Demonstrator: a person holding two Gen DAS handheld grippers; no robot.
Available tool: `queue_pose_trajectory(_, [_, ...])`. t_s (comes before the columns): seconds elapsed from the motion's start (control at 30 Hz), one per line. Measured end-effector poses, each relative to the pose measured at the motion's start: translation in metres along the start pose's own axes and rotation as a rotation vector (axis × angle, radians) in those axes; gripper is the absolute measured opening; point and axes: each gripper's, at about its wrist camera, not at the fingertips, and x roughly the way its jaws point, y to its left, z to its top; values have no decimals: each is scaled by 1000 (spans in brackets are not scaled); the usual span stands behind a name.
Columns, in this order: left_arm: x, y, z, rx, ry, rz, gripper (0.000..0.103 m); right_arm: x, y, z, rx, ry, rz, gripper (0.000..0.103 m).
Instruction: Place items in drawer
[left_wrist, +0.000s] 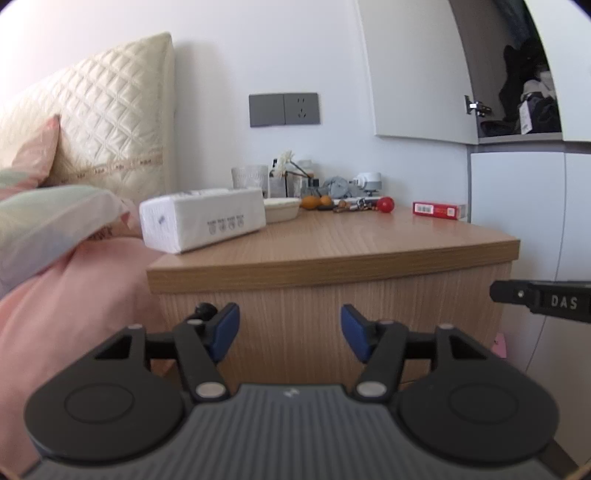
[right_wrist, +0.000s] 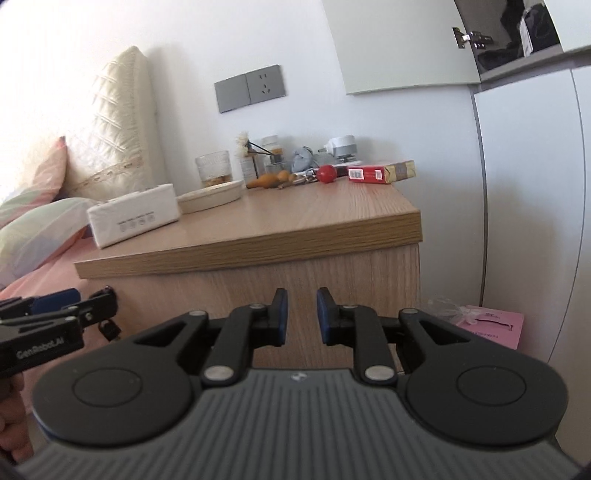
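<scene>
Left wrist view looks across a light oak-veneer bedside cabinet (left_wrist: 332, 254) whose drawer front (left_wrist: 295, 325) reads as closed. The items sit on top: a white plastic-wrapped tissue pack (left_wrist: 203, 221) at the near left corner, a flat red cardboard box (left_wrist: 437, 210) at the far right, and between them at the back a small red ball (left_wrist: 386, 204), a bunch of keys (left_wrist: 351, 206) and two small orange fruits (left_wrist: 316, 201).

The left gripper (left_wrist: 290, 332) stands wide with nothing between its blue pads, low before the drawer front. The right gripper (right_wrist: 302, 317) is narrowed to a slim gap, also empty, at the same height.

The tissue pack is likely light and soft — it would give under the pads, so a hold across its short width near the middle seems best. The red box looks stiff, light and smooth; its long flat faces suit a pinch. The ball may roll away, and the keys would dangle — best taken by the ring. No handle shows on the drawer front, so where to pull it is unclear.
</scene>
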Motion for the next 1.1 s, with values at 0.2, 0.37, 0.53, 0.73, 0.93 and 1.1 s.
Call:
queue_pose_trajectory(0.2, [-23, 6, 0, -12, -13, -14, 80, -16, 9, 2, -53, -2, 14, 21])
queue_pose_trajectory(0.37, [-41, 8, -5, 16, -5, -19, 88, -32, 14, 6, -39, -27, 10, 21])
queue_pose_trajectory(0.53, [-58, 14, -10, -10, -8, -32, 95, -48, 25, 6, -64, -43, 28, 21])
queue_pose_trajectory(0.73, [-78, 17, -16, -9, -25, -40, 99, -69, 36, 0, -78, -51, 52, 21])
queue_pose_trajectory(0.93, [-100, 23, -23, -43, -50, -45, 102, -89, 44, -13, -92, -48, 81, 21])
queue_pose_trajectory(1.1, [-119, 29, -30, -81, -64, -52, 102, -104, 51, -18, -103, -84, 83, 21])
